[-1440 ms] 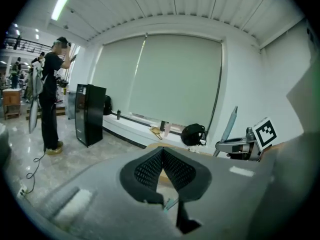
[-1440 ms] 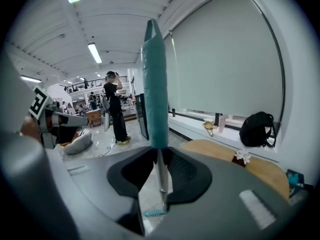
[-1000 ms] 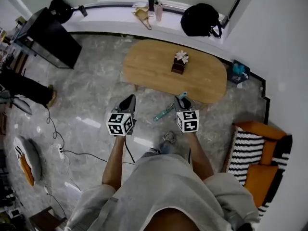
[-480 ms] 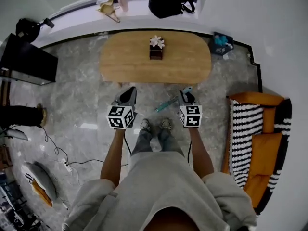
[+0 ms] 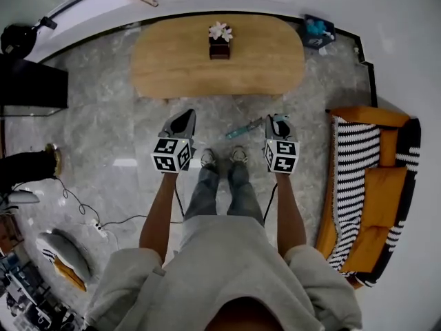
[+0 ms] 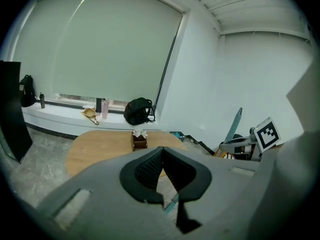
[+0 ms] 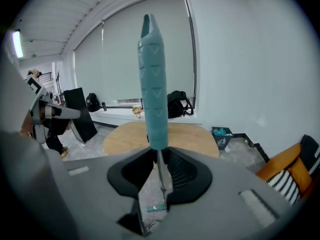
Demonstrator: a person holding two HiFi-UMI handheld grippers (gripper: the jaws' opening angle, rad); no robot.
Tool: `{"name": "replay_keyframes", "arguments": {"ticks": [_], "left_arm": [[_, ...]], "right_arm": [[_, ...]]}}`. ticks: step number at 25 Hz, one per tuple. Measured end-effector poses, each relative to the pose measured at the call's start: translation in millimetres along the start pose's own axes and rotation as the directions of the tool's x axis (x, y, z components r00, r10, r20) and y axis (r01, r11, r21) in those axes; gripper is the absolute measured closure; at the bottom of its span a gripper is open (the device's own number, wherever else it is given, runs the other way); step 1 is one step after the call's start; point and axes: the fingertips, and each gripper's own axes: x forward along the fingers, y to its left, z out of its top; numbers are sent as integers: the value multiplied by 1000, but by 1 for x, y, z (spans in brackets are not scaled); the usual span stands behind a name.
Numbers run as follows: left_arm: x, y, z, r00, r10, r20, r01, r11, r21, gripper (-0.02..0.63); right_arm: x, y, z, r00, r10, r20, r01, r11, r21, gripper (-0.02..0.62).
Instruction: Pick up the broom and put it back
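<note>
the right gripper (image 7: 159, 156) is staying clamped on the broom (image 7: 152, 84) shaft; the left gripper (image 6: 161, 156) is riding empty, jaws together. both are lowering as the person is squaring to the table (image 5: 179, 61); put-back is still pending.

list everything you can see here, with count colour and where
table: one, light wood, ahead of feet
flower box: one, dark brown, on table
broom: one, teal handle, upright in right tool
backpack: one, black, window ledge
bin: one, dark and teal, right of table
sofa: one, orange, striped cushion, right side
panel: one, black, left side
power strip: one, white, floor left
shoes: two, grey, floor between tools
left tool: one, grey, shut, empty
right tool: one, grey, shut on broom
</note>
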Motion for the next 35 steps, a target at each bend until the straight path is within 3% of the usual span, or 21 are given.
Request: {"name": "replay_keyframes", "arguments": {"ticks": [19, 35], "left_arm": [[48, 39, -54, 995, 3, -95, -8, 999, -50, 603], [68, 64, -65, 993, 20, -117, -30, 996, -81, 603]], "right_arm": [[88, -5, -63, 991, -9, -134, 18, 998, 60, 508], [167, -2, -68, 978, 5, -210, 4, 999, 42, 508]]}}
